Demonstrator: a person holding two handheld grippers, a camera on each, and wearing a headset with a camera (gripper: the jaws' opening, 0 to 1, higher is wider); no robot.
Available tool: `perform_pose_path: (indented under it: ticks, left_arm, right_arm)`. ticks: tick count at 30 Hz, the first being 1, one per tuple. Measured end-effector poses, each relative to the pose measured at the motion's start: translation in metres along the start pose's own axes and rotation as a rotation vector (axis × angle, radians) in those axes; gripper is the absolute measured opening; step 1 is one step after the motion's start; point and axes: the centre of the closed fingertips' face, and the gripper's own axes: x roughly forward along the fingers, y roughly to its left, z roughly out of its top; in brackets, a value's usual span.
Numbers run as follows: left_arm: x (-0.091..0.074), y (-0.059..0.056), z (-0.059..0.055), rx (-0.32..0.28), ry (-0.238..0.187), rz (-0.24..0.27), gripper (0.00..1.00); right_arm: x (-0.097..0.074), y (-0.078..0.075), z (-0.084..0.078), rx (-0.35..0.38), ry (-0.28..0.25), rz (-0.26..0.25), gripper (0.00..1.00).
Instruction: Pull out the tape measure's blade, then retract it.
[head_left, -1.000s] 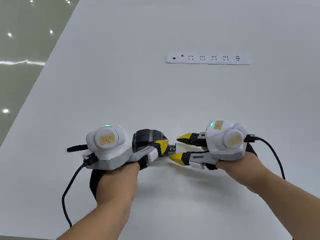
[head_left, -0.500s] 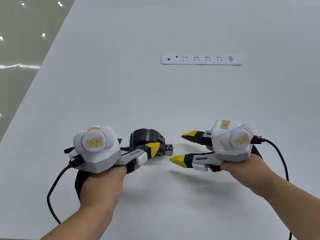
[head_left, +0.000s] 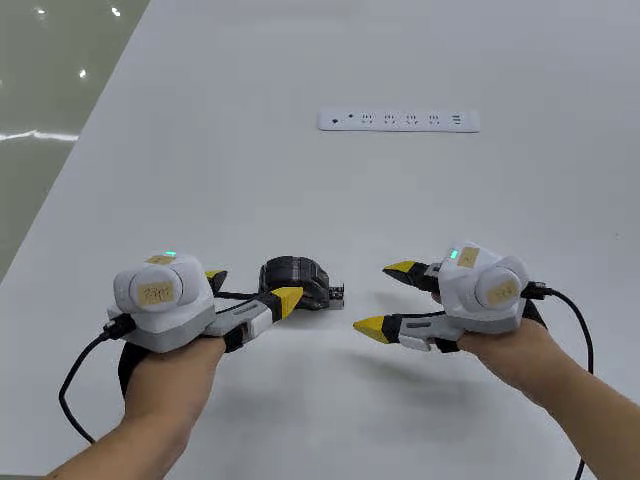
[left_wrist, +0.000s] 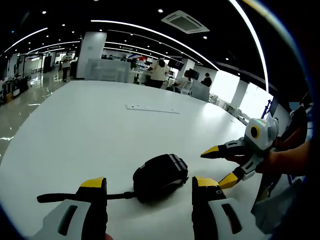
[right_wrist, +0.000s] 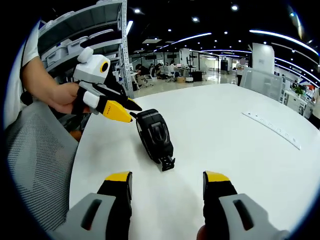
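Note:
A black tape measure (head_left: 297, 281) lies on the white table (head_left: 250, 170), its blade drawn in and only the end hook (head_left: 337, 294) poking out toward the right. My left gripper (head_left: 250, 287) stands open just left of the case, and a black wrist strap (left_wrist: 75, 196) trails between its jaws. The case (left_wrist: 160, 174) lies free ahead of the left gripper (left_wrist: 149, 184). My right gripper (head_left: 384, 297) is open a short way right of the hook. In the right gripper view the case (right_wrist: 155, 133) and hook (right_wrist: 167, 163) lie beyond the open right gripper (right_wrist: 167, 177).
A white power strip (head_left: 398, 120) lies flat further back on the table, also seen as the strip (left_wrist: 151, 108) in the left gripper view. The table's left edge borders a glossy floor (head_left: 50, 90). A grey mesh chair (right_wrist: 40, 165) stands by the near edge.
The left gripper has let go of the tape measure and drawn back to the left. The right gripper has moved away to the right. The tape measure now rests alone on the table.

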Motion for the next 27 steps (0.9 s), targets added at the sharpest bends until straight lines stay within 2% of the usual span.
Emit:
perform_pose_path:
  ticks: [4, 10, 17, 20, 22, 24, 25, 27]
  left_arm:
    - [-0.004, -0.002, 0.001, 0.011, -0.006, -0.015, 0.67]
    - [-0.016, -0.002, 0.001, 0.069, -0.006, -0.043, 0.69]
    - [-0.032, 0.008, -0.005, 0.120, -0.007, -0.047, 0.70]
    - [-0.037, 0.015, -0.009, 0.154, 0.005, -0.047, 0.71]
    - [-0.043, 0.021, -0.010, 0.155, 0.001, -0.052, 0.71]
    - [-0.047, 0.024, -0.011, 0.182, 0.004, -0.061, 0.71]
    - [-0.049, 0.026, -0.014, 0.218, 0.013, -0.065, 0.71]
    - [-0.053, 0.027, -0.016, 0.221, 0.017, -0.071, 0.72]
  right_arm:
    - [-0.008, 0.001, -0.001, 0.005, -0.002, -0.015, 0.56]
    - [-0.023, 0.000, 0.001, 0.030, -0.023, -0.042, 0.59]
    - [-0.037, 0.004, 0.002, 0.027, -0.030, -0.059, 0.64]
    - [-0.043, 0.005, 0.002, 0.021, -0.024, -0.075, 0.68]
    - [-0.048, 0.007, 0.002, 0.025, -0.032, -0.080, 0.69]
    - [-0.052, 0.009, 0.001, 0.019, -0.027, -0.088, 0.71]
    - [-0.054, 0.009, 0.000, 0.014, -0.024, -0.093, 0.72]
    - [-0.059, 0.007, -0.001, 0.042, -0.035, -0.103, 0.73]
